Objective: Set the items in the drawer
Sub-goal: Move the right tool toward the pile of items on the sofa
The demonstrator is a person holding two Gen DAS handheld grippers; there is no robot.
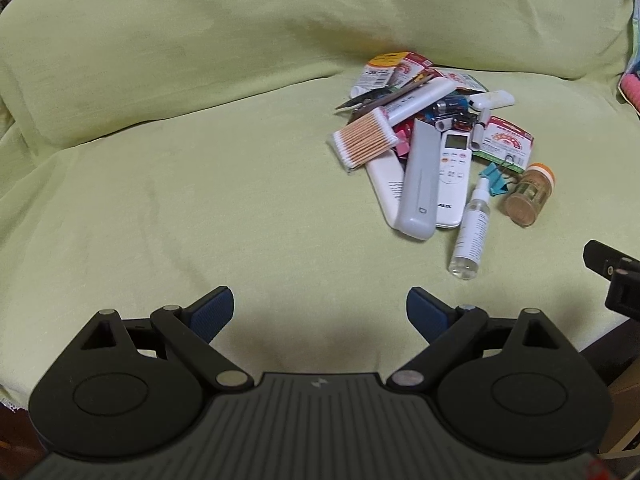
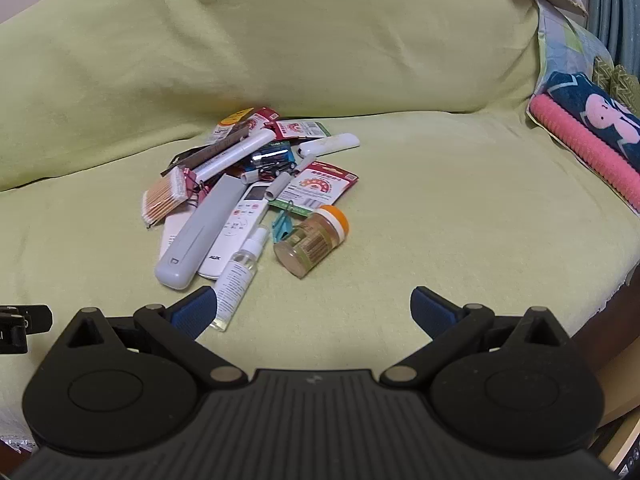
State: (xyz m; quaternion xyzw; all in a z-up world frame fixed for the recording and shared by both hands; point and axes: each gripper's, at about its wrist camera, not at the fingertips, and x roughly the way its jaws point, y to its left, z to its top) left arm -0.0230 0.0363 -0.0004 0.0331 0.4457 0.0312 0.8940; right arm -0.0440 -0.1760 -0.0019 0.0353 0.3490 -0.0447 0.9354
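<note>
We see a pale yellow-green cover (image 2: pixel 400 184) under everything. Our pads (image 2: pixel 192 312) are blue on black gripper frames. The case (image 2: pixel 200 232) is grey, the remote (image 2: pixel 240 232) white with orange buttons. The swabs (image 1: pixel 364 140) show tan sticks and white tips. The jar (image 2: pixel 316 236) wears an orange lid, the clip (image 2: pixel 282 226) is teal, and the packets (image 2: pixel 320 184) are red, white and green. At right, a pink ribbed cushion (image 2: pixel 588 152).

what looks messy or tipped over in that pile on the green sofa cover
The whole pile is a loose heap: the grey plastic case lies across the white remote control, and the orange-capped clear jar and clear spray bottle lie tipped on their sides. Nothing looks spilled.
</note>
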